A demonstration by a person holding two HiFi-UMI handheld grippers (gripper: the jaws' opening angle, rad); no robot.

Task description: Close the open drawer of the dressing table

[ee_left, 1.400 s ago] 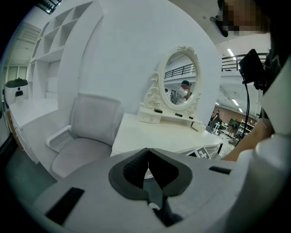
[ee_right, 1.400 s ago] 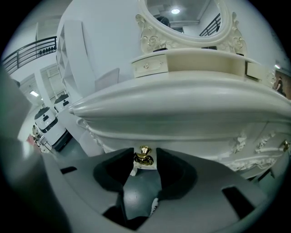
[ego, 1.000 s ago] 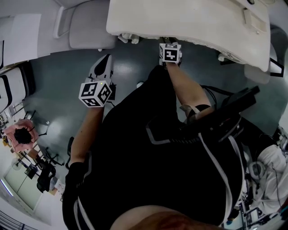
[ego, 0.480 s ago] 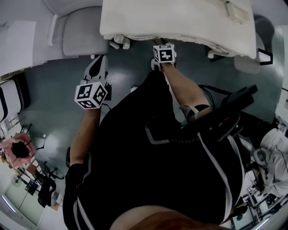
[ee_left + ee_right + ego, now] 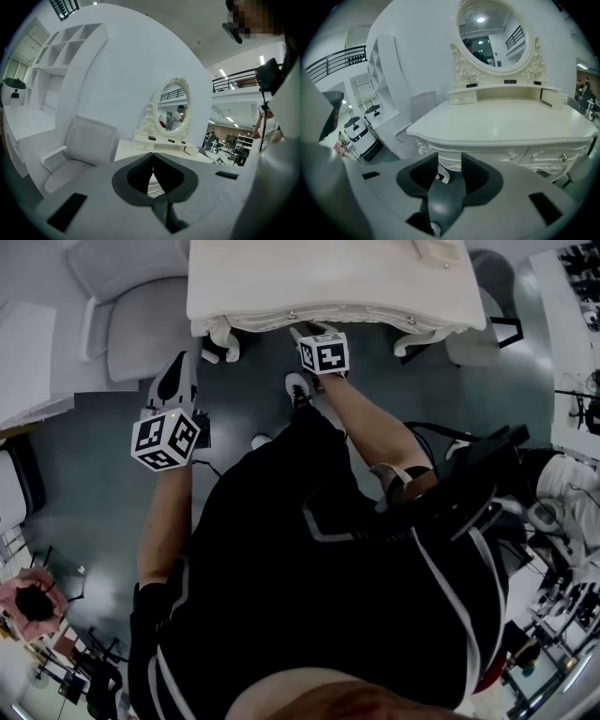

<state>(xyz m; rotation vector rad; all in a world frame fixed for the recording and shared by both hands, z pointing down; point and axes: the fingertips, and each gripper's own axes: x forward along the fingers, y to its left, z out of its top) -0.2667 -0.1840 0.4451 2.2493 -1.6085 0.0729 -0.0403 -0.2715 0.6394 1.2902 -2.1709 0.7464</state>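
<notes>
The cream dressing table (image 5: 375, 287) fills the top of the head view. In the right gripper view its top (image 5: 501, 122) carries an oval mirror (image 5: 494, 35). A small drawer (image 5: 555, 97) at the right end of the mirror's base sticks out from its shelf; it also shows in the left gripper view (image 5: 191, 150). The carved front drawers (image 5: 543, 154) look flush. My right gripper (image 5: 450, 161) hangs just before the table's front edge (image 5: 309, 332). It is open with nothing between its jaws, which have just been closing. My left gripper (image 5: 152, 154) is shut and empty, left of the table (image 5: 176, 367).
A pale upholstered chair (image 5: 141, 329) stands left of the table, close beyond the left gripper, and also shows in the left gripper view (image 5: 84, 145). White shelving (image 5: 56, 47) lines the wall at left. Carved table legs (image 5: 220, 334) reach the dark floor (image 5: 244, 390). Equipment crowds the right (image 5: 562, 512).
Both grippers have risen and shifted left in the head view. The table's front edge now lies lower in the picture, closer to the right gripper's cube.
</notes>
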